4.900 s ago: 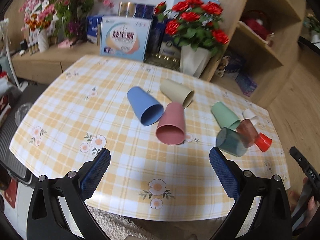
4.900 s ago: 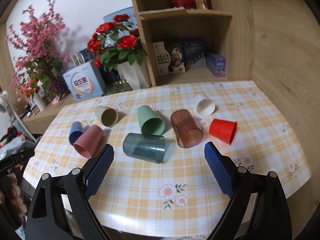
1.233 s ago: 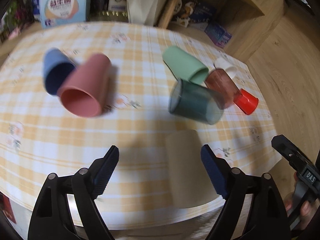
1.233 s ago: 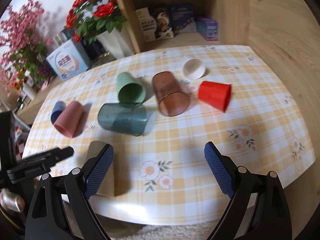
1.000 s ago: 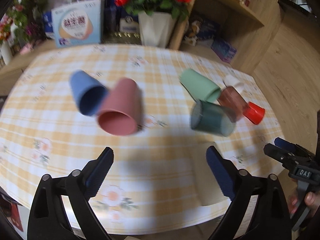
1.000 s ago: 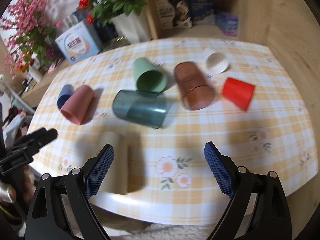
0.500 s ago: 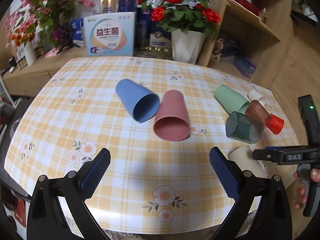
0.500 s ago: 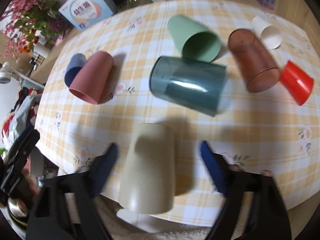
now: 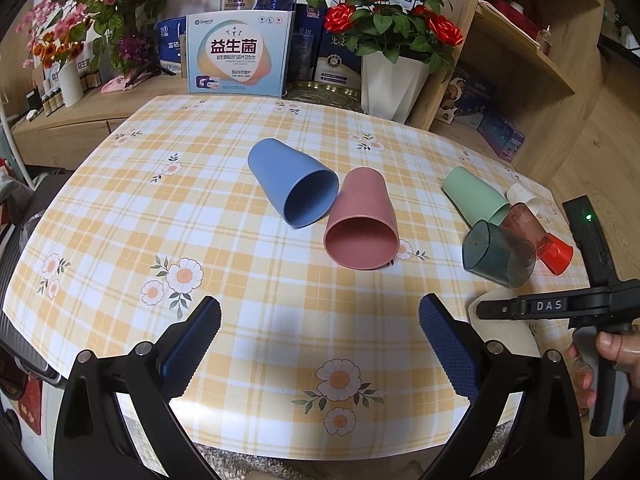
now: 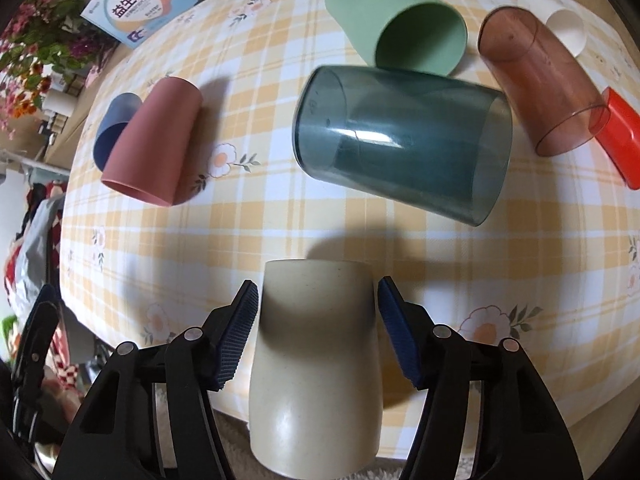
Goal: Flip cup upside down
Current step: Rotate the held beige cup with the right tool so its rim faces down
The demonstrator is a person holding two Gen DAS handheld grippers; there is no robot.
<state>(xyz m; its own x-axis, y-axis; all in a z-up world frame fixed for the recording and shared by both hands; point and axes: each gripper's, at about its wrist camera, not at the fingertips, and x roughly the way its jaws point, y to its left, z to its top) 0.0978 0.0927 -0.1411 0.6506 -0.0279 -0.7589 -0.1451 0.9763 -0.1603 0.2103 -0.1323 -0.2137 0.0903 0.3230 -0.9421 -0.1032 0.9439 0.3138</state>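
Beige cup stands upside down at the near edge of the counter, base up, between the pads of my right gripper. Jaws there partly spread, pads just beside the cup walls on both sides; whether they touch I cannot tell. My left gripper hovers over bare cloth, jaws wide open, holding nothing. Judgement: this cup looks already flipped, so the job is a clean release or a small reposition. Close squarely on the mid-wall, not the tapering top, keep the cup vertical, and nudge it inward from the counter edge. Dark teal cup lies on its side just beyond; avoid bumping it. Pink cup and blue cup still lie on their sides.
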